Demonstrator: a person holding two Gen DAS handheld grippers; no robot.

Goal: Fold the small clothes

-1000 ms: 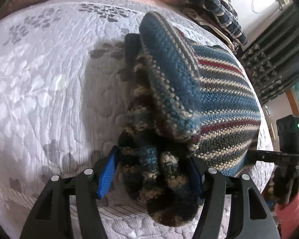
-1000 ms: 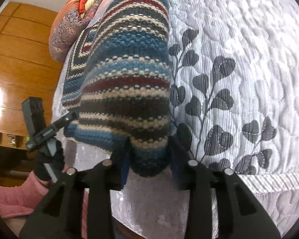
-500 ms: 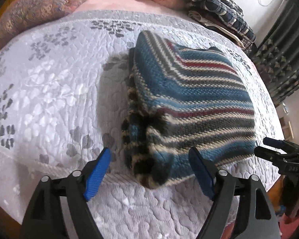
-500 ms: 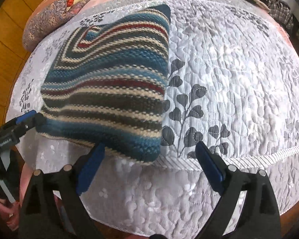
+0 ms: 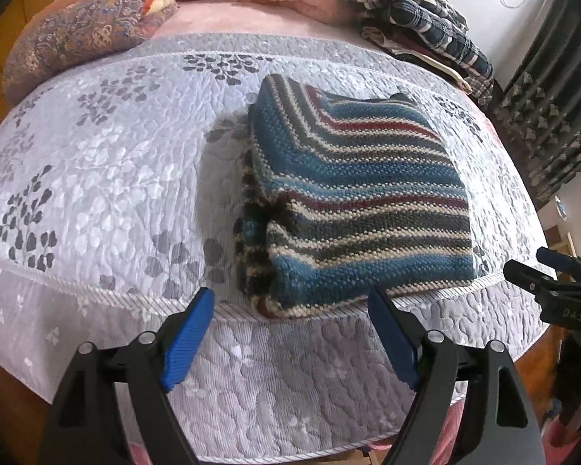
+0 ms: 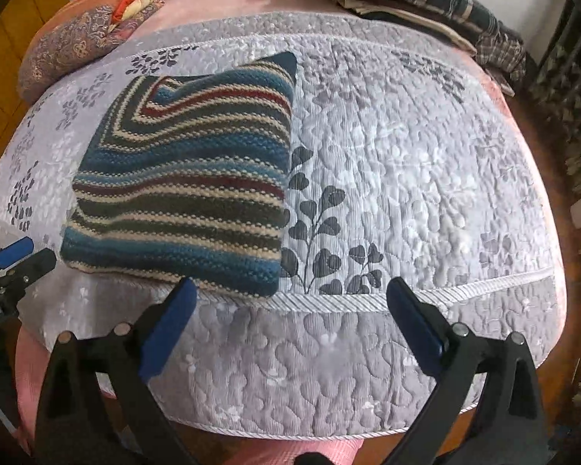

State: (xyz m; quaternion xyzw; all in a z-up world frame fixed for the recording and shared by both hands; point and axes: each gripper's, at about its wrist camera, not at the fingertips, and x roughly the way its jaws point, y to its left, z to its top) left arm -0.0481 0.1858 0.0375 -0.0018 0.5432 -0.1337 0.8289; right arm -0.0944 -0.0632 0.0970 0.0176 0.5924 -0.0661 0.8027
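The folded blue, red and cream striped knit garment [image 5: 360, 201] now lies released near the grey quilted bed's [image 5: 97, 178] front edge; left gripper [image 5: 290, 329] and right gripper [image 6: 290, 310] have let go, spread wide, pulled back.

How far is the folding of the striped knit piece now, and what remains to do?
Done: the striped knit garment lies folded into a compact rectangle on the grey quilt, near its front edge. In hand: nothing; the left tool and the right tool are both open and clear of the garment. Left: perhaps the plaid clothes heaped at the far side, which look unfolded.
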